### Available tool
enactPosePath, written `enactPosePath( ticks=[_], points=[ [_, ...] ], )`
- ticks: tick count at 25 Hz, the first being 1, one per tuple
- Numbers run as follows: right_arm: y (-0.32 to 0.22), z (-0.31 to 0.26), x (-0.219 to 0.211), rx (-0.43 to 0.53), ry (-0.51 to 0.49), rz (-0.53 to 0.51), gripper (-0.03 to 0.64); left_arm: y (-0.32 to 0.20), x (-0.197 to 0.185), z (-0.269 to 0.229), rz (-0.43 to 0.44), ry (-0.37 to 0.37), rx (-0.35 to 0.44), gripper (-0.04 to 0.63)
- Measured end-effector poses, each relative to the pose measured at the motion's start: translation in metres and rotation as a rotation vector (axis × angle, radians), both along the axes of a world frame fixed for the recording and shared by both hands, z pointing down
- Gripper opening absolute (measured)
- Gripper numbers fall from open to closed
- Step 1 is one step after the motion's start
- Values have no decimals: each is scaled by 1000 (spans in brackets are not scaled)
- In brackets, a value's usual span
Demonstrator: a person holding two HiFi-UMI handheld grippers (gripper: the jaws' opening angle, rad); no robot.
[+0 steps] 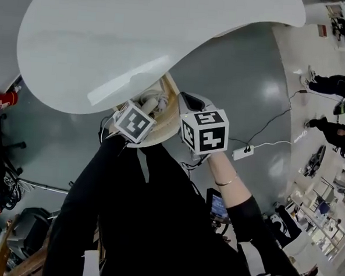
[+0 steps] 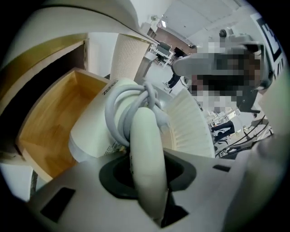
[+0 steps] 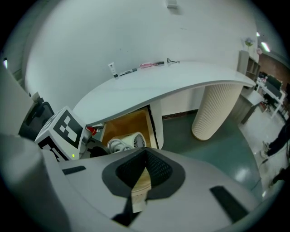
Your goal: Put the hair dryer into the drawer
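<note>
Left tongs (image 2: 146, 179) were clamped tight on the handle of the white plastic hair dryer (image 2: 97, 136), jaws pressed against it on both sides! Its pale grey cord (image 2: 118, 108) was wound in loops round the top of that handle. The dryer's barrel was down in the open light-wood drawer (image 2: 47, 124), close to the drawer's front, with the ribbed round grille end facing out toward the room. Whether the barrel touched the drawer's bottom could not be told. The drawer stood pulled out from under the near curved edge of the smooth white curved desk (image 1: 138, 39).

Over on the other side, the right tongs (image 3: 139, 183) were closed on the drawer's pale wooden front edge, just beside the left tongs. A ribbed cream round pillar (image 3: 216, 108) held up the desk's right end, standing on the grey-green floor (image 3: 190, 147) well apart from the drawer.
</note>
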State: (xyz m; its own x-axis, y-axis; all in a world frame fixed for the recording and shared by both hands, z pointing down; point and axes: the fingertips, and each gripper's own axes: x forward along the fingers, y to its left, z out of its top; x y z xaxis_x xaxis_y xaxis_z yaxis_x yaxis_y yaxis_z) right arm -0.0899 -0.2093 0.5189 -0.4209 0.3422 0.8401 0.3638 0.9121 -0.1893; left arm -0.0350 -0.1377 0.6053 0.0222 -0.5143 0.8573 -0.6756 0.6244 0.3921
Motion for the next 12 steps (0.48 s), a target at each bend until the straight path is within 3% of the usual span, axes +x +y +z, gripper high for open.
enactPosePath(
  ticks=[12],
  points=[
    [19, 7, -3, -10, 18, -66, 2, 4, 7, 28, 120, -8, -103, 126]
  ],
)
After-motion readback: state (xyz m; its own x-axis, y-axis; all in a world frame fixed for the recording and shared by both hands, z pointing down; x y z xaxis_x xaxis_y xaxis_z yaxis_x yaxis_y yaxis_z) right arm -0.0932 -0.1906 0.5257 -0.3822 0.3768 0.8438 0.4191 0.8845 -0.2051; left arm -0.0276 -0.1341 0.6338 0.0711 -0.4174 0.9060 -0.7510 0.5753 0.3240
